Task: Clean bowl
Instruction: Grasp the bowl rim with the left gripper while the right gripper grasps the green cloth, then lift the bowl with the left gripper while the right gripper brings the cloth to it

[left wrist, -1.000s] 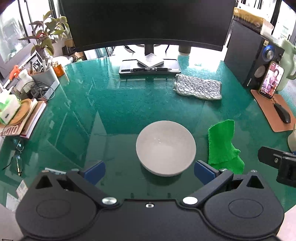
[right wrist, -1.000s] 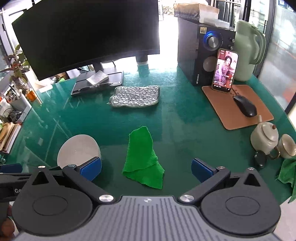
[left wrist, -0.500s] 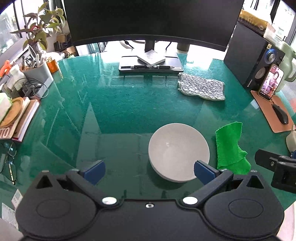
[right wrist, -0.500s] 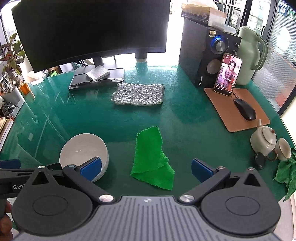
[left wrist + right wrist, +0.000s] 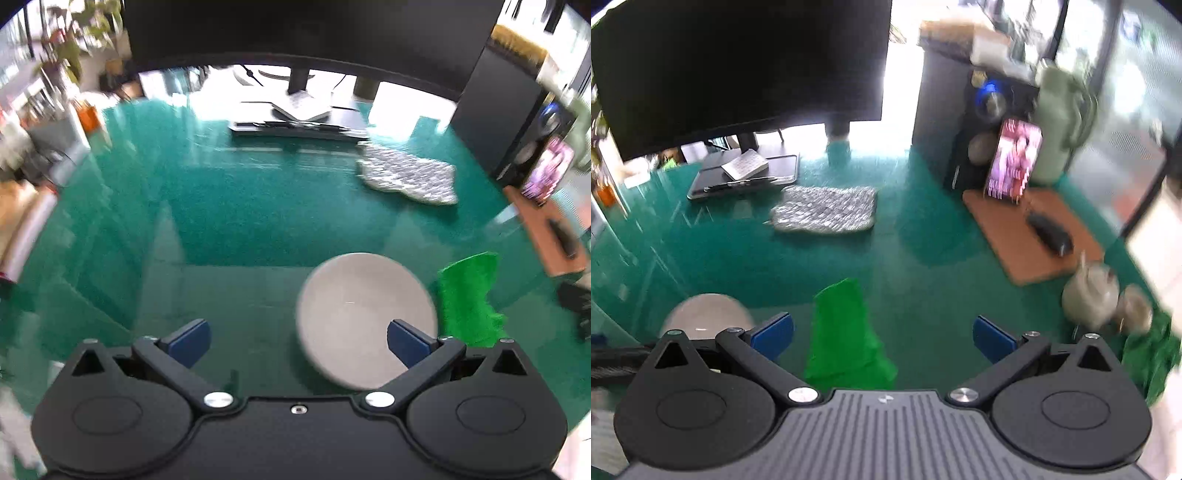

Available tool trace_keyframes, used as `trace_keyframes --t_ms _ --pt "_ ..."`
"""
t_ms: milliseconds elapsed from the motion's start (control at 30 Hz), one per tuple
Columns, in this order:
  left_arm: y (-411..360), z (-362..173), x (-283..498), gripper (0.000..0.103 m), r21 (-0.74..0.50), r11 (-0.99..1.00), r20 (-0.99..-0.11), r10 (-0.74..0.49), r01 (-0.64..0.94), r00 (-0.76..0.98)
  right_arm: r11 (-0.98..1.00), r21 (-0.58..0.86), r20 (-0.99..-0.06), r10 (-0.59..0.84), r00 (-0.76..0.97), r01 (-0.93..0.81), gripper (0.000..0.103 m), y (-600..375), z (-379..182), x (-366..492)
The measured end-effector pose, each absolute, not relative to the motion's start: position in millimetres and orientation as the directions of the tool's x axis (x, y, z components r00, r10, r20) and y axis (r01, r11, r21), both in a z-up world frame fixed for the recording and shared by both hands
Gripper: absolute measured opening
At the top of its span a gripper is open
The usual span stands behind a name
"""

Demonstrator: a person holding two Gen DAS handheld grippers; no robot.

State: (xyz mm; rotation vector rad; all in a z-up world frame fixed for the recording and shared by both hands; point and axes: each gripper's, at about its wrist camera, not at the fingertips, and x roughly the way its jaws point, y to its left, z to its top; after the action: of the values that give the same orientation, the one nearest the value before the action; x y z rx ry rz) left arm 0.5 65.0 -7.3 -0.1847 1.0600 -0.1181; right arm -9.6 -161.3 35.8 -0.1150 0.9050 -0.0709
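Both jaws gape wide and empty as the left gripper (image 5: 298, 339) has swung left, so the bowl (image 5: 364, 317) now sits against its right finger (image 5: 408, 345), while the right gripper (image 5: 882, 336) closes over the cloth (image 5: 846, 332), likely readying a wipe.

The table (image 5: 229, 206) at mid frame is glossy green, mirroring the window light. The bowl (image 5: 364, 317) at lower right looks matt, pale and smooth, like ceramic. Beside it the cloth (image 5: 846, 339) is bright green with a fuzzy nap. The pad (image 5: 827, 214) near the centre of the right view is silvery, quilted and shiny like foil. The mat (image 5: 1030, 229) at right looks matt brown, like leather or cork. Both grippers, left (image 5: 297, 341) and right (image 5: 882, 338), are matt black plastic with blue fingers (image 5: 408, 341) and bright metal screws.
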Motion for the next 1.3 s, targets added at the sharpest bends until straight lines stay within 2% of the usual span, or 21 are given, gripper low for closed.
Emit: trace_keyframes --t_ms 33,67,133,200,267,300,333,367,467,633,700,800,833,867,933,1000,1100,1167,1233,1300 --pt "64 -10 2 0.102 -0.207 0.978 -0.862 -0.18 -0.006 0.473 0.995 -0.102 -0.792 -0.084 0.605 0.005 0.086 -166 28 -6" --pt "64 -12 3 0.102 -0.196 0.981 -0.866 -0.166 -0.015 0.471 0.997 -0.074 -0.803 -0.058 0.593 -0.003 0.063 -171 21 -2" --pt "62 -14 3 0.102 -0.15 0.988 -0.87 -0.119 -0.027 0.479 1.0 -0.018 -0.822 -0.005 0.569 -0.017 0.042 -180 5 5" --pt "56 -18 5 0.097 -0.072 0.997 -0.871 -0.049 -0.029 0.489 0.999 0.038 -0.837 0.048 0.545 -0.031 0.043 -189 -10 13" --pt "54 -24 8 0.074 -0.048 0.999 -0.881 -0.031 -0.024 0.473 0.995 0.056 -0.839 0.09 0.536 -0.079 0.044 -190 -18 16" --pt "53 -28 9 0.065 -0.045 0.999 -0.888 -0.031 -0.02 0.458 0.992 0.051 -0.835 0.106 0.54 -0.116 0.044 -188 -21 17" --pt "53 -32 11 0.048 -0.051 0.999 -0.892 -0.038 -0.017 0.45 0.987 0.045 -0.831 0.121 0.543 -0.151 0.046 -186 -24 17" --pt "53 -36 12 0.04 -0.06 0.998 -0.896 -0.047 -0.014 0.442 0.986 0.042 -0.831 0.126 0.542 -0.164 0.046 -185 -27 18" --pt "52 -43 12 0.032 -0.088 0.996 -0.889 -0.087 0.02 0.449 0.98 0.052 -0.838 0.146 0.525 -0.19 0.045 -186 -39 22" --pt "45 -52 15 0.032 -0.067 0.996 -0.89 -0.088 0.064 0.448 0.978 0.059 -0.846 0.155 0.51 -0.199 0.045 -184 -56 29" --pt "43 -54 17 0.023 -0.074 0.994 -0.89 -0.104 0.085 0.444 0.98 0.056 -0.843 0.149 0.517 -0.192 0.045 -180 -59 30" --pt "39 -54 20 0.023 -0.05 0.991 -0.887 -0.1 0.12 0.451 0.985 0.054 -0.842 0.134 0.522 -0.167 0.041 -178 -69 34" --pt "38 -54 20 0.023 -0.043 0.99 -0.885 -0.099 0.131 0.455 0.984 0.056 -0.832 0.139 0.538 -0.168 0.034 -177 -70 36" --pt "37 -54 20 0.023 -0.038 0.989 -0.883 -0.1 0.143 0.458 0.983 0.059 -0.829 0.144 0.54 -0.172 0.02 -176 -71 36" --pt "35 -54 21 0.023 -0.028 0.985 -0.881 -0.104 0.168 0.462 0.98 0.085 -0.827 0.171 0.535 -0.182 0.009 -175 -72 40" --pt "33 -55 22 0.024 -0.016 0.982 -0.878 -0.104 0.188 0.468 0.978 0.103 -0.828 0.187 0.529 -0.184 0.008 -173 -71 41" --pt "39 -58 19 0.024 -0.073 0.983 -0.857 -0.148 0.168 0.494 0.963 0.189 -0.801 0.265 0.537 -0.194 0.008 -175 -58 37" --pt "44 -61 17 0.032 -0.108 0.983 -0.844 -0.17 0.15 0.508 0.942 0.262 -0.773 0.335 0.539 -0.211 0.008 -177 -46 35" --pt "41 -60 17 0.039 -0.049 0.987 -0.847 -0.123 0.154 0.517 0.923 0.307 -0.741 0.385 0.55 -0.232 0.008 -179 -33 33" --pt "35 -58 17 0.04 0.017 0.986 -0.848 -0.074 0.168 0.525 0.917 0.304 -0.722 0.399 0.565 -0.259 0.008 -176 -20 31"
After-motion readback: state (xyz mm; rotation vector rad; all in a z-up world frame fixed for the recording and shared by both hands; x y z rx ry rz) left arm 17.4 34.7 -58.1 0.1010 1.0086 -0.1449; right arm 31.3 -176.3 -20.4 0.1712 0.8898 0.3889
